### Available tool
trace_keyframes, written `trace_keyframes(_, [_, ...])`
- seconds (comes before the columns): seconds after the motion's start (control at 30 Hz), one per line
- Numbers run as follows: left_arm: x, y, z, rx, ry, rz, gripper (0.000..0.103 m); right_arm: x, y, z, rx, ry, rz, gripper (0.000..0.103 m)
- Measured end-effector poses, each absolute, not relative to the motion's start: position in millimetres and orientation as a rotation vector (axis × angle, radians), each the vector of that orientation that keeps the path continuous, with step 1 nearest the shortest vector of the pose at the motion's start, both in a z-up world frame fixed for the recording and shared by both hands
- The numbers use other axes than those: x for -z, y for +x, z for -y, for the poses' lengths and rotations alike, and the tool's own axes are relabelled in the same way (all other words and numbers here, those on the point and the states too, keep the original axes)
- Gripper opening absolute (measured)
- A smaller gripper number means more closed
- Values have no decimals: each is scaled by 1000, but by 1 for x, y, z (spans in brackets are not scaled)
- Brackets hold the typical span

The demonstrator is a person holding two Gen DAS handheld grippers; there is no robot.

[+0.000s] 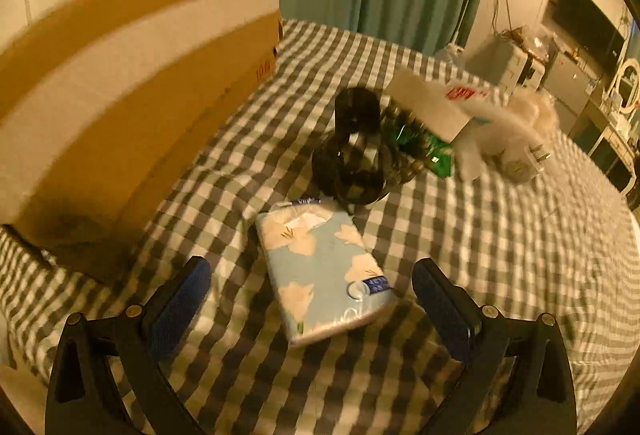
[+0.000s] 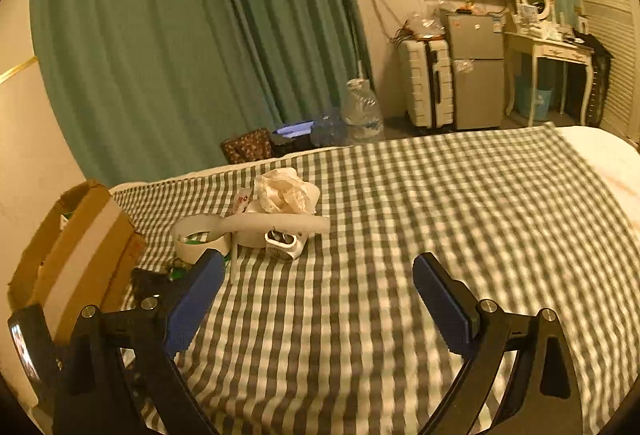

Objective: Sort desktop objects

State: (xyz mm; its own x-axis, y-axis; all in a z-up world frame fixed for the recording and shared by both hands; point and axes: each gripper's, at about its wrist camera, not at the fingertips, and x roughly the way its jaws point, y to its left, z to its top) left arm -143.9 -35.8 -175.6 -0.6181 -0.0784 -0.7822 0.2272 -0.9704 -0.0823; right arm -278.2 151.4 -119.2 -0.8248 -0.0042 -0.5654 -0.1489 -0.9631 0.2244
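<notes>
A light blue tissue pack with white flowers [image 1: 324, 267] lies on the checked cloth, just ahead of and between the fingers of my left gripper [image 1: 312, 287], which is open and empty. Behind the pack stands a dark glass jar [image 1: 352, 151], then a green packet [image 1: 436, 155], a white box with red print [image 1: 440, 103] and a white plug charger [image 1: 524, 159]. My right gripper [image 2: 318, 287] is open and empty above bare cloth. Ahead of it to the left lie a roll of white tape [image 2: 200, 237], the charger [image 2: 284, 243] and a crumpled white bag [image 2: 286, 191].
A cardboard box [image 1: 132, 83] stands open at the left; it also shows in the right wrist view [image 2: 76, 251]. The checked cloth [image 2: 440, 203] covers a bed. Beyond its far edge are green curtains [image 2: 180, 35], a water bottle [image 2: 360, 111], a suitcase and a small fridge.
</notes>
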Motion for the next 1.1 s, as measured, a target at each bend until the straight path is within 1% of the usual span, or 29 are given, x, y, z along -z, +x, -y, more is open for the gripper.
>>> trace_keyframes(0.07, [183,-149,35,2665,1282,-250,102,128,-298,-151,-2917,-921,-372,96])
trace_keyframes(0.1, [186,-152,35,2662,1280,-238,99,132,-306,-151,-2920,-930,-365,96])
trace_keyframes(0.2, [193,-160,31,2657,1276,-162,79,147,-331,-157,-2914,-971,-368,96])
trace_keyframes(0.27, [194,-160,28,2671,1249,-136,76,156,-344,-161,-2914,-1002,-394,95])
trace_keyframes(0.3, [195,-160,28,2675,1247,-133,73,159,-349,-163,-2909,-1012,-397,95])
trace_keyframes(0.33, [194,-159,29,2679,1243,-139,64,163,-357,-166,-2902,-1023,-400,95])
trace_keyframes(0.37, [193,-158,30,2692,1232,-145,57,167,-361,-167,-2900,-1029,-402,96])
trace_keyframes(0.4, [192,-157,29,2702,1226,-137,53,170,-366,-169,-2896,-1041,-407,96])
trace_keyframes(0.47, [192,-157,27,2713,1223,-114,53,177,-377,-171,-2895,-1066,-434,95])
trace_keyframes(0.5, [192,-156,28,2719,1220,-122,53,180,-380,-172,-2899,-1078,-451,92])
trace_keyframes(0.53, [192,-156,29,2724,1224,-134,53,183,-385,-173,-2903,-1100,-471,87])
trace_keyframes(0.57, [192,-156,30,2726,1225,-145,53,186,-387,-174,-2916,-1131,-503,83])
trace_keyframes(0.6, [191,-155,32,2729,1222,-157,53,188,-388,-175,-2928,-1144,-528,74])
trace_keyframes(0.63, [191,-156,33,2731,1221,-161,52,188,-387,-175,-2948,-1151,-563,60])
trace_keyframes(0.67, [190,-155,34,2734,1218,-169,52,185,-384,-174,-2972,-1149,-583,52])
trace_keyframes(0.77, [187,-153,41,2741,1205,-203,52,177,-370,-165,-2991,-1156,-492,34])
trace_keyframes(0.8, [186,-152,45,2743,1201,-220,52,176,-365,-162,-2998,-1173,-468,16])
trace_keyframes(0.9, [182,-147,53,2742,1193,-255,52,171,-349,-157,-3009,-1190,-448,7])
trace_keyframes(0.97, [178,-142,58,2738,1183,-282,52,162,-337,-156,-3018,-1160,-456,7])
trace_keyframes(1.1, [168,-140,54,2755,1148,-256,52,149,-319,-151,-3055,-1126,-479,7])
